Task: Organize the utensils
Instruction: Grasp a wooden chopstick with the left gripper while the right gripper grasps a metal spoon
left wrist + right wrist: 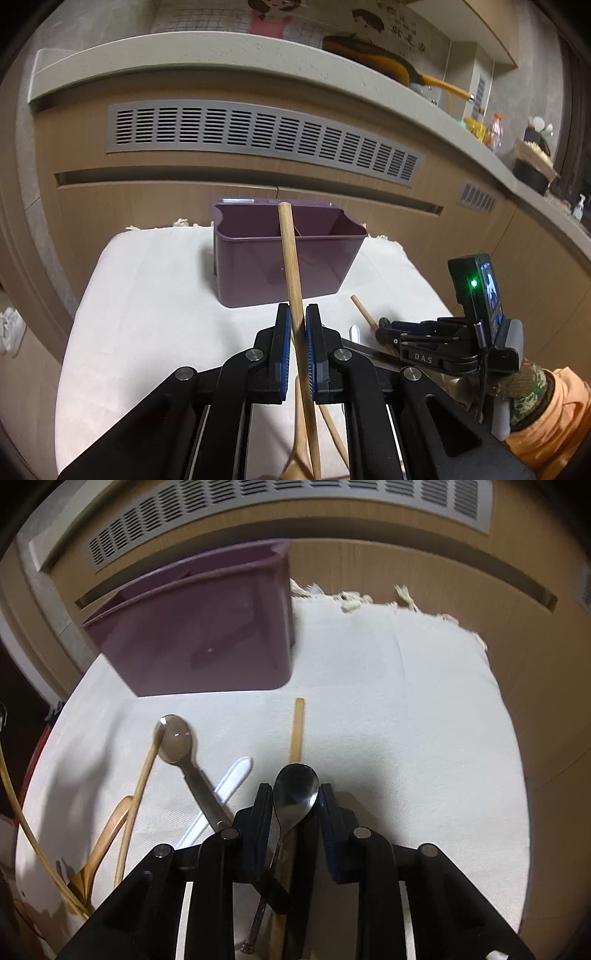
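Our left claw (297, 314) is pinched tight on a long wooden stick (290, 258), lifted in front of the purple bin (280, 258) at the far side of the white cloth (147, 314). Our right claw (293, 794) is spread a little around a metal spoon (295, 790); its pads are not pressing on it.

White cloth (147, 295) covers my work surface, fringe at its far edge. Behind it, wooden cabinet fronts (155, 199) with a grey slotted vent (258, 136). Above, a grey countertop (207, 55) bearing a yellow-handled pan (388, 59). Bottles and a dark pot sit at the counter's right end.
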### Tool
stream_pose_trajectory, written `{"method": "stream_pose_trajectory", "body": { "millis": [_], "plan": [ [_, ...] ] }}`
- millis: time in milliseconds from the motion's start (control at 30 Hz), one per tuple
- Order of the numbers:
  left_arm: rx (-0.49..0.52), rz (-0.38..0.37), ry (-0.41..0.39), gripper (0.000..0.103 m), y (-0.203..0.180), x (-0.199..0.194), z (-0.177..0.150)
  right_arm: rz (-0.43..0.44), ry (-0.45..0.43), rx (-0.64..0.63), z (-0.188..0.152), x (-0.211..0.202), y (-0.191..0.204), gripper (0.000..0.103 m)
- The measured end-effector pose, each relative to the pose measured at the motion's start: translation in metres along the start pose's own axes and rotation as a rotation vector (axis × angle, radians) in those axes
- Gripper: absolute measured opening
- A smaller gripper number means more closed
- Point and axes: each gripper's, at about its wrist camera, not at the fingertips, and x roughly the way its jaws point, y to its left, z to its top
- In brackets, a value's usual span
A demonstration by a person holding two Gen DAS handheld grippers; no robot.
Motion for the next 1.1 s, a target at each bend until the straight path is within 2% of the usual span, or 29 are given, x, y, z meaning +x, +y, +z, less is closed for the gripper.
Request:
{"method": "stream_pose_trajectory", "body": {
  "millis": [133, 333, 367, 400, 567, 633, 767, 867, 967, 1000, 1033, 1100],
  "plan": [
    [-0.016, -0.004, -0.015, 0.008, 0.003, -0.017, -0.002, 0.003, -0.084, -0.073, -0.005, -0.038, 0.015, 0.024],
    [0.020, 0.011, -0.069, 0.007, -0.016, -0.061, -0.001, 0.046, -0.217, -0.136, -0.013, -0.108, 0.027, 0.023],
    [0.025, 0.016, -0.082, 0.007, -0.020, -0.067, 0.001, 0.053, -0.237, -0.140, -0.014, -0.118, 0.027, 0.018],
    [0.029, 0.021, -0.096, 0.007, -0.023, -0.074, 0.003, 0.064, -0.255, -0.142, -0.014, -0.129, 0.028, 0.004],
    [0.053, 0.037, -0.183, 0.007, -0.038, -0.105, 0.026, 0.070, -0.405, -0.180, -0.006, -0.179, 0.033, 0.004],
    [0.065, 0.038, -0.208, 0.007, -0.044, -0.111, 0.036, 0.066, -0.431, -0.197, 0.000, -0.187, 0.036, 0.004],
    [0.077, 0.060, -0.237, 0.007, -0.048, -0.116, 0.041, 0.095, -0.365, -0.233, 0.004, -0.169, 0.037, 0.004],
    [0.055, 0.091, -0.210, 0.007, -0.036, -0.106, 0.037, 0.163, -0.273, -0.273, -0.004, -0.137, 0.042, 0.005],
    [0.024, 0.122, -0.172, 0.007, -0.020, -0.092, 0.030, 0.203, -0.178, -0.311, -0.007, -0.097, 0.054, 0.009],
    [0.011, 0.123, -0.160, 0.007, -0.013, -0.087, 0.027, 0.213, -0.158, -0.316, -0.007, -0.088, 0.057, 0.018],
    [-0.004, 0.121, -0.151, 0.007, -0.007, -0.084, 0.024, 0.225, -0.138, -0.320, -0.005, -0.076, 0.061, 0.032],
    [-0.027, 0.112, -0.142, 0.007, 0.003, -0.078, 0.021, 0.234, -0.113, -0.327, 0.002, -0.054, 0.070, 0.050]
  ]
}}
